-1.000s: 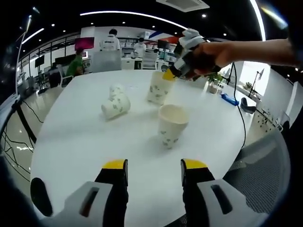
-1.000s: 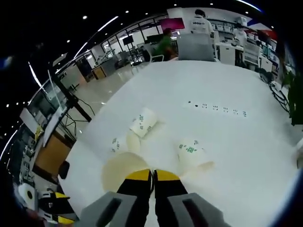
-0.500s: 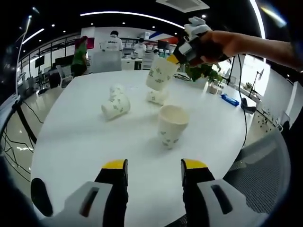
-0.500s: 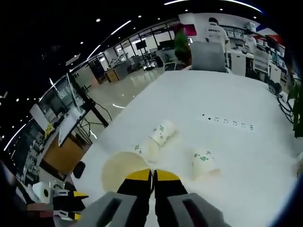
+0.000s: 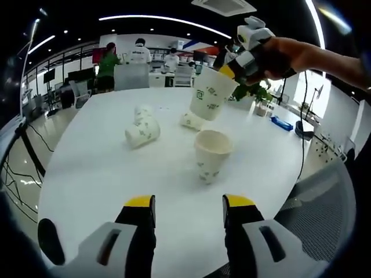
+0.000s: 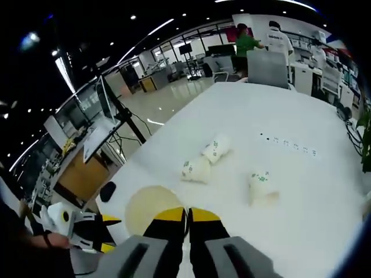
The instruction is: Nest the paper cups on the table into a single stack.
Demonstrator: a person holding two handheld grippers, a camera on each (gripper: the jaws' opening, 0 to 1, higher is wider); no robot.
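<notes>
Over the last second the right hand-held gripper (image 5: 232,68), pinching the rim of a paper cup (image 5: 211,97), had lifted it off the table (image 5: 87,174) and carried it above the upright cup (image 5: 211,154), ready for nesting. The left hand-held gripper (image 5: 188,211) stayed spread and empty.

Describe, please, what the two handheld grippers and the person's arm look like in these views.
The left gripper has two black jaws with yellow tips, set in pale grey housings with dark slots. The right gripper is built the same: black jaws, yellow tips, grey housings. Seen from the left gripper view, it carries a white-and-black body above its yellow tip. The person's forearm behind it is bare, with no sleeve in sight.
</notes>
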